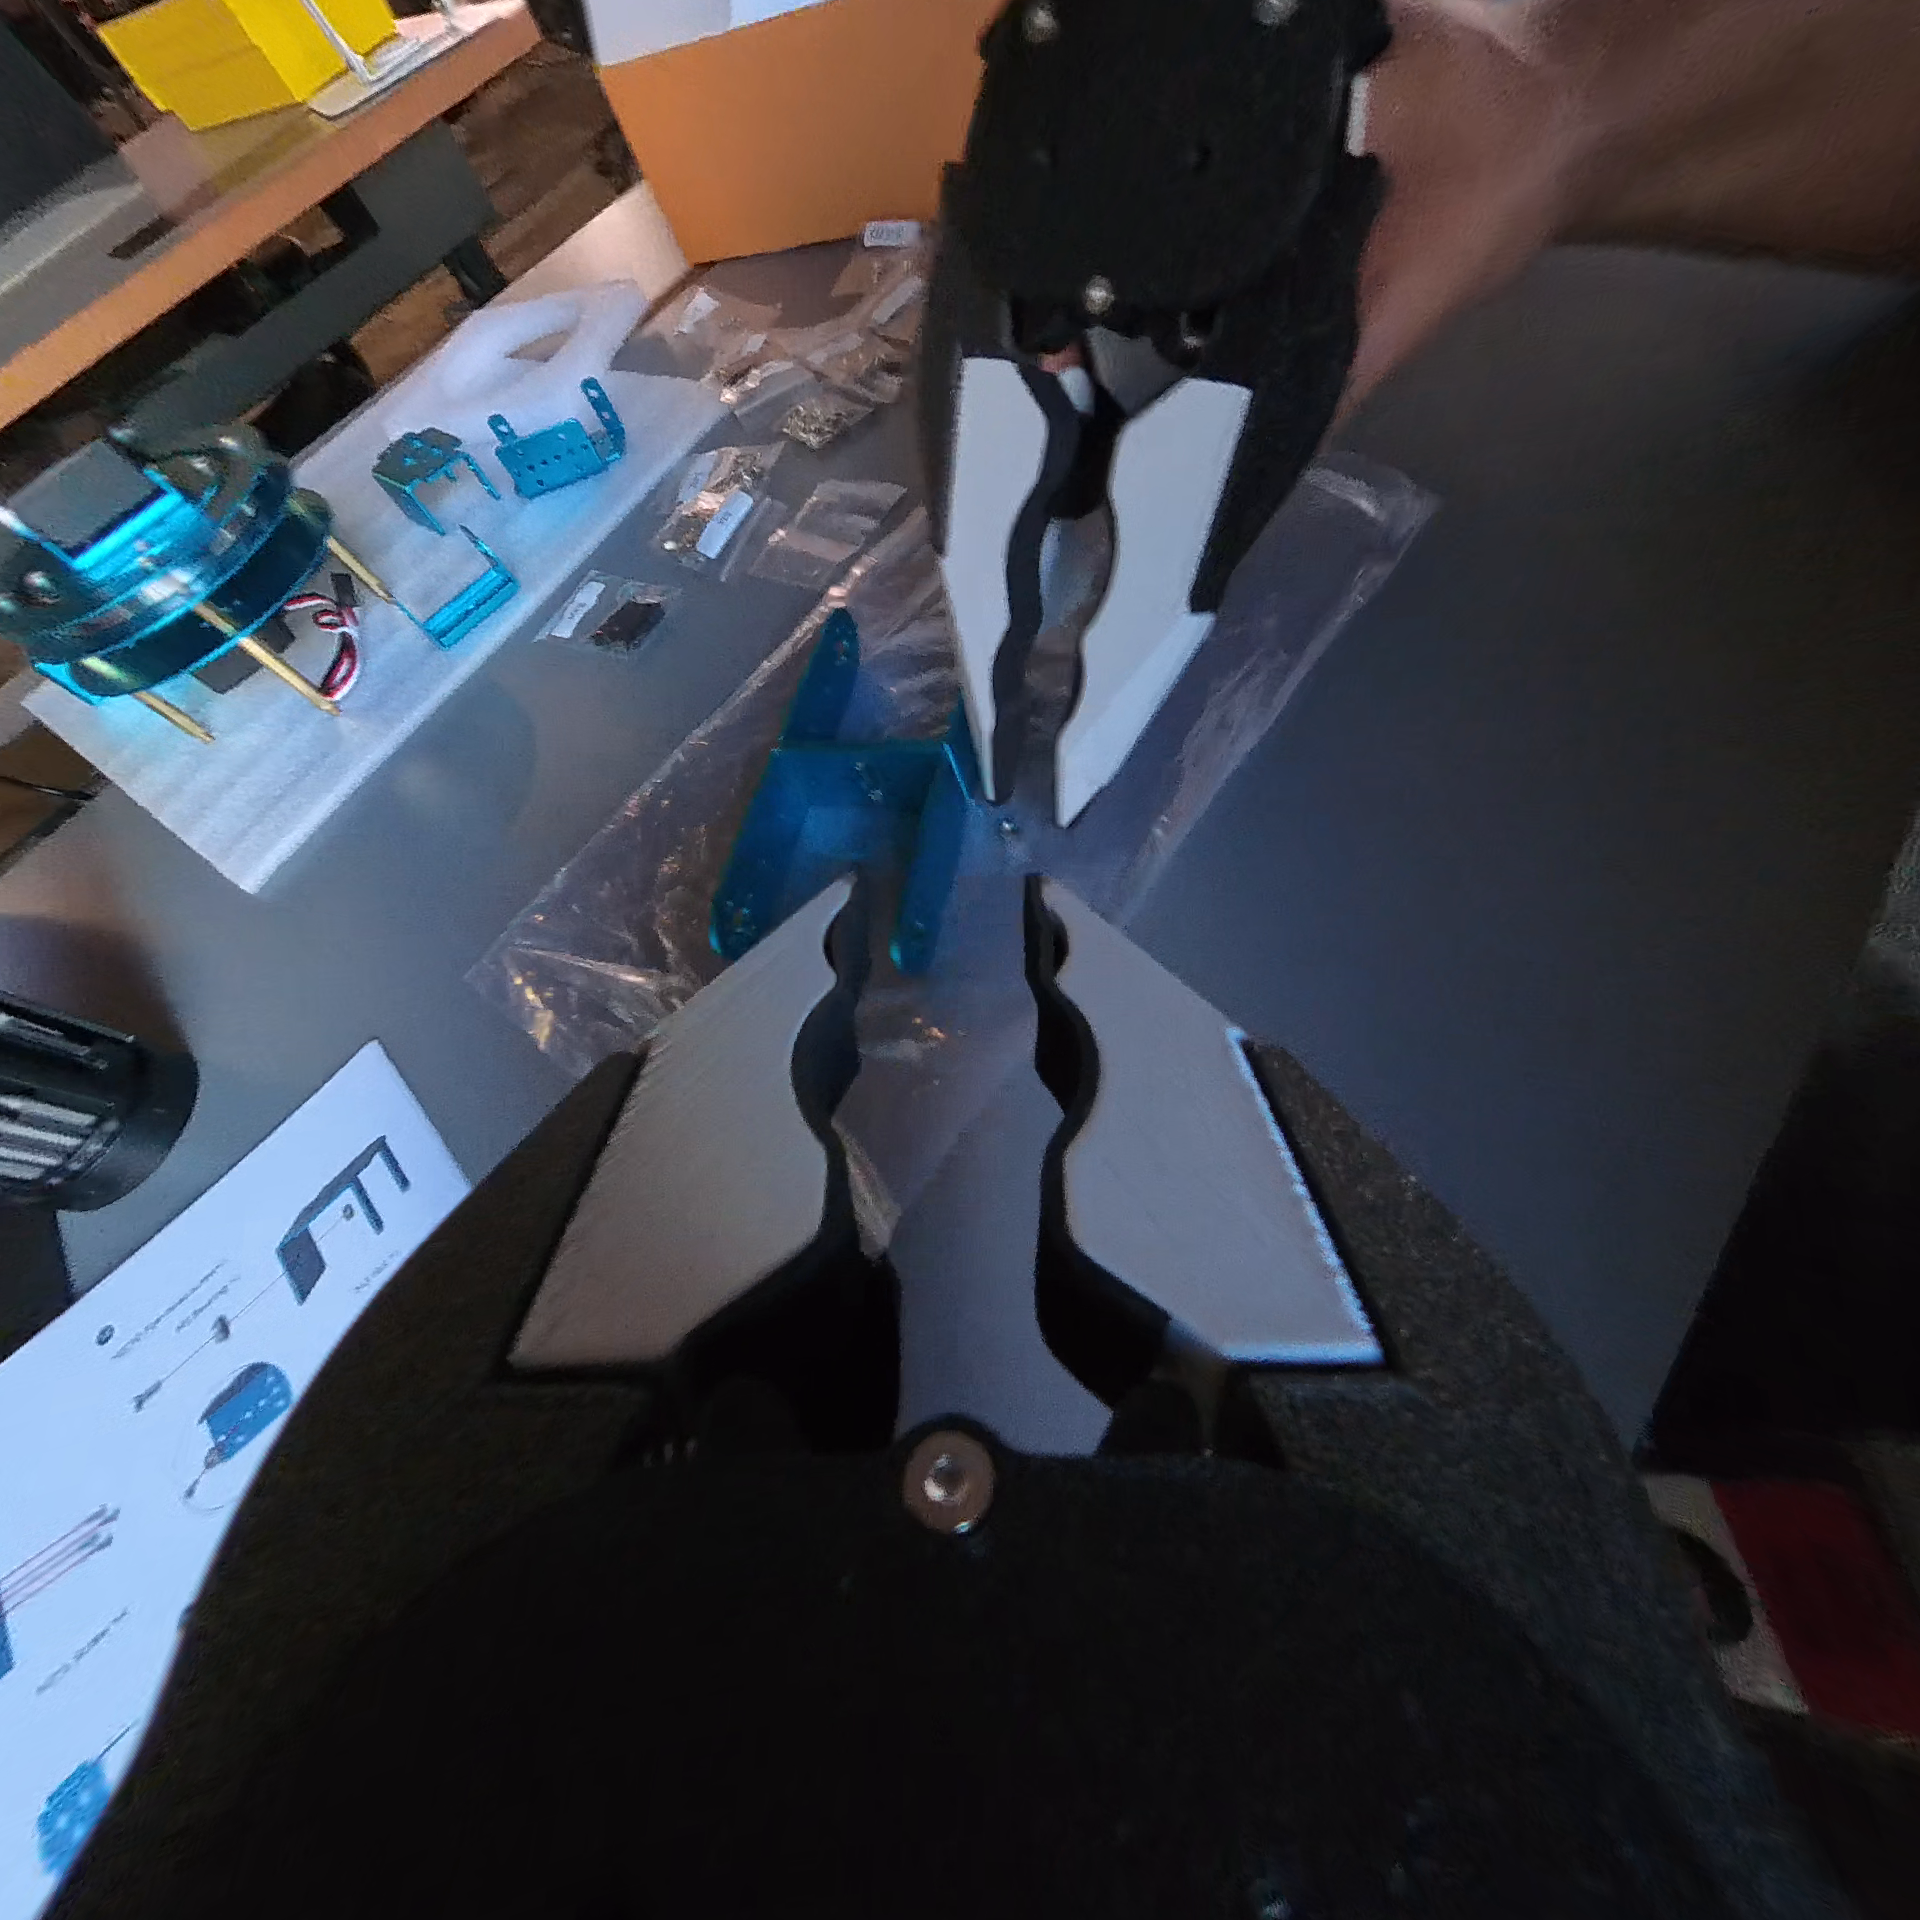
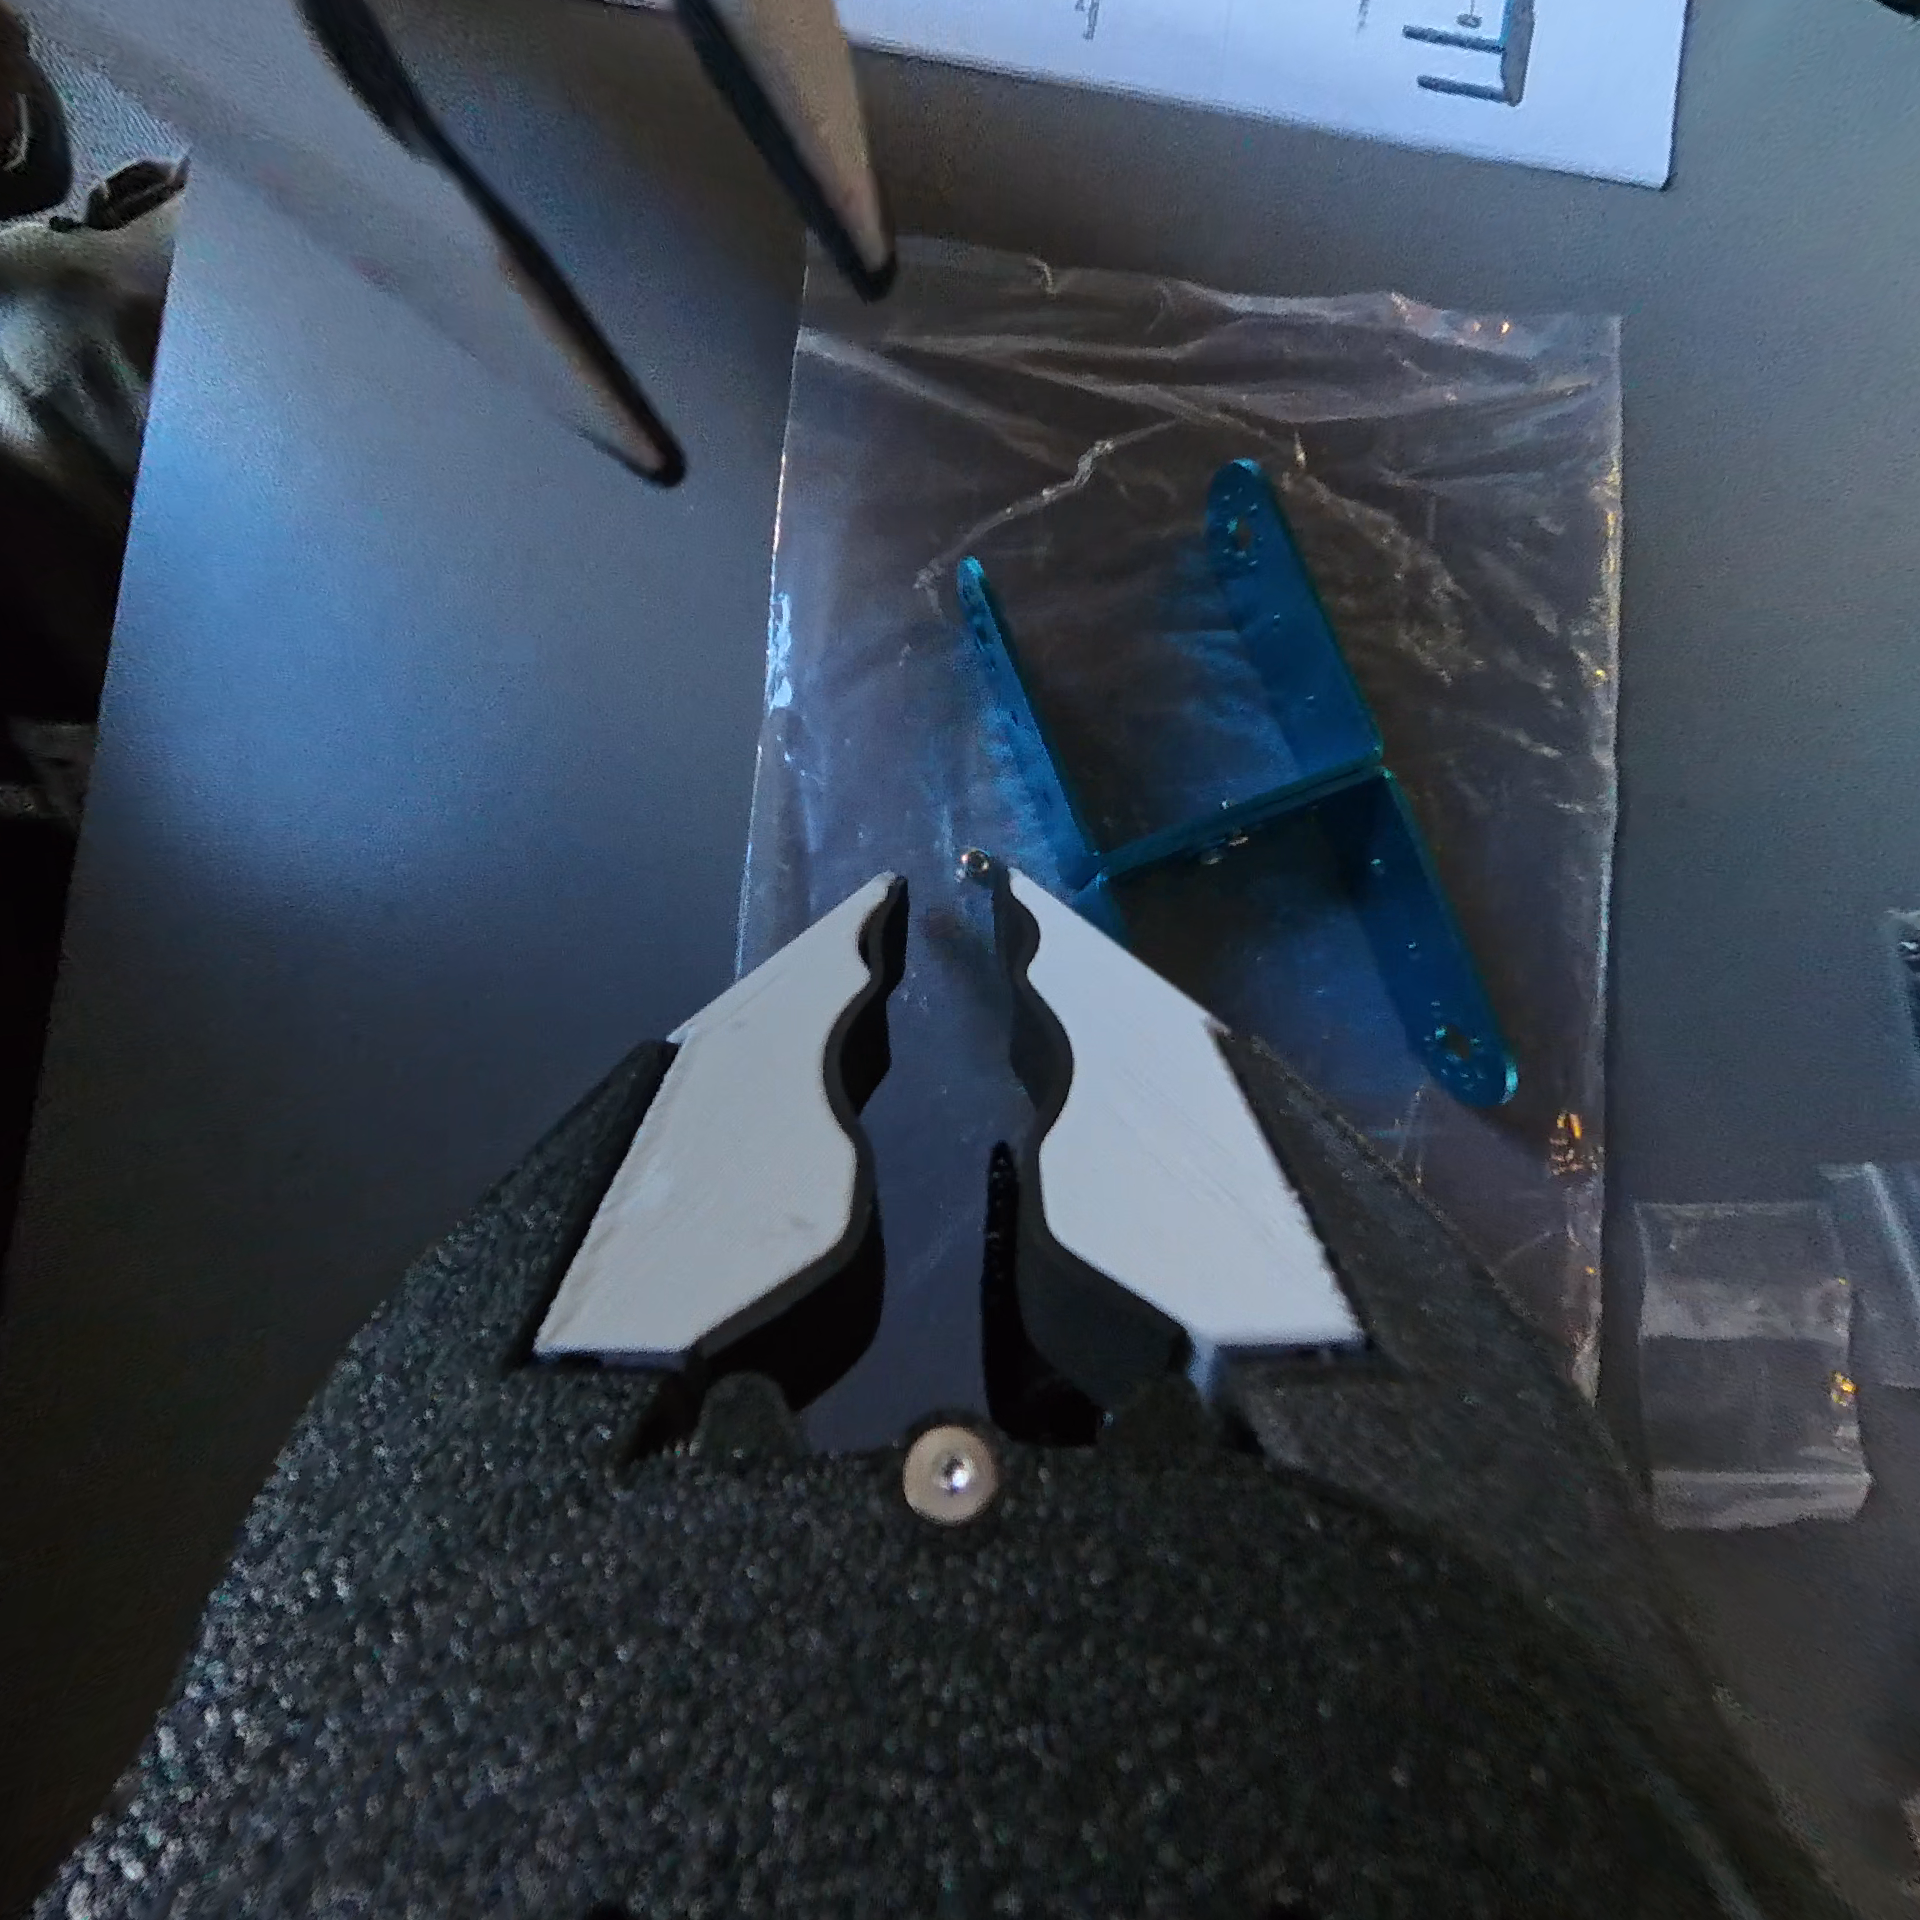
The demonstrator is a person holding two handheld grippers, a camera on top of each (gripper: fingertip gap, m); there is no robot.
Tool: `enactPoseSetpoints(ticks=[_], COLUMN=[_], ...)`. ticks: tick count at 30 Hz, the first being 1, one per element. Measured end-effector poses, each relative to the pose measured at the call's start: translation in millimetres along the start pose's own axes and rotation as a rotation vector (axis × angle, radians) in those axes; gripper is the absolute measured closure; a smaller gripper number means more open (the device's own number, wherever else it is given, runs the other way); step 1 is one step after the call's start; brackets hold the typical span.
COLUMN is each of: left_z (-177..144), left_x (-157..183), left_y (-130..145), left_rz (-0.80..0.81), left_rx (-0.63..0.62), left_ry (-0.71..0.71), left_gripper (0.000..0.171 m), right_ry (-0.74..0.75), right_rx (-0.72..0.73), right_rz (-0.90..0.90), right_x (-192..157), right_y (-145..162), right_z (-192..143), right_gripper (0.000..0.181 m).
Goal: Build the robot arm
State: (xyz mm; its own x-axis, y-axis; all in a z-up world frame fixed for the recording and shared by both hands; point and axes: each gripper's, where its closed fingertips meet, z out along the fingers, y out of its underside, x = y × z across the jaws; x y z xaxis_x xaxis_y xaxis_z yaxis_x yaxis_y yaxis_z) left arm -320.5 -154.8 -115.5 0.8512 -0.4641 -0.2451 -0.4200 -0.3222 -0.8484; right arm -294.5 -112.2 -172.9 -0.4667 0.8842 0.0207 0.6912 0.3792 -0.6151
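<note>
A blue metal bracket [image 1: 831,800] [image 2: 1247,727] lies on a clear plastic bag [image 1: 623,935] [image 2: 1351,416] on the grey table. A tiny silver screw [image 1: 1006,827] [image 2: 977,858] lies on the bag beside the bracket. My right gripper [image 2: 948,883] [image 1: 1034,808] is open with a narrow gap, its tips just at the screw and holding nothing. My left gripper [image 1: 940,883] [image 2: 769,374] is open and empty. It points at the same spot from the opposite side, with one finger close to the bracket.
A printed instruction sheet [image 1: 208,1351] [image 2: 1247,83] lies near the left gripper. A blue round assembly [image 1: 145,582] and blue brackets [image 1: 551,447] sit on white foam. Small hardware bags [image 1: 779,384] [image 2: 1745,1351], a cardboard box [image 1: 790,125] and a black round object [image 1: 73,1112] stand around. The tips of one gripper are about 8 centimetres away from the tips of the other. The left tips stand about 25 centimetres off the black round object [image 1: 73,1112].
</note>
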Motion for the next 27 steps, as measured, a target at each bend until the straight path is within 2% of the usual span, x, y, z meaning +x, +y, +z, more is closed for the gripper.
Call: enactPoseSetpoints(ticks=[3, 7, 12, 16, 21, 24, 27], left_z=[1, 3, 1, 5, 12, 15, 14], left_x=[13, 14, 15, 7, 0, -1, -1], left_y=[7, 13, 9, 14, 24, 35, 34], left_rz=[0.045, 0.081, 0.068, 0.075, 0.131, 0.178, 0.169], left_rx=[-0.019, -0.044, -0.024, -0.037, -0.068, -0.124, -0.119], left_ry=[0.045, 0.027, 0.039, 0.005, -0.057, -0.074, -0.068], left_gripper=[0.143, 0.143, 0.143, 0.143, 0.144, 0.143, 0.143], right_ry=[0.016, 0.012, -0.016, 0.003, -0.076, -0.078, -0.005], right_rx=[0.002, 0.003, 0.009, 0.021, 0.135, 0.128, 0.060], right_rz=[0.008, 0.031, 0.021, -0.010, 0.090, 0.091, 0.038], right_x=[3, 4, -1, -2, -3, 0, 1], right_y=[-1, -1, -2, -4, -20, -17, -10], right_z=[6, 8, 9, 9, -4, -7, 3], right_gripper=[0.165, 0.167, 0.178, 0.181, 0.181, 0.181, 0.164])
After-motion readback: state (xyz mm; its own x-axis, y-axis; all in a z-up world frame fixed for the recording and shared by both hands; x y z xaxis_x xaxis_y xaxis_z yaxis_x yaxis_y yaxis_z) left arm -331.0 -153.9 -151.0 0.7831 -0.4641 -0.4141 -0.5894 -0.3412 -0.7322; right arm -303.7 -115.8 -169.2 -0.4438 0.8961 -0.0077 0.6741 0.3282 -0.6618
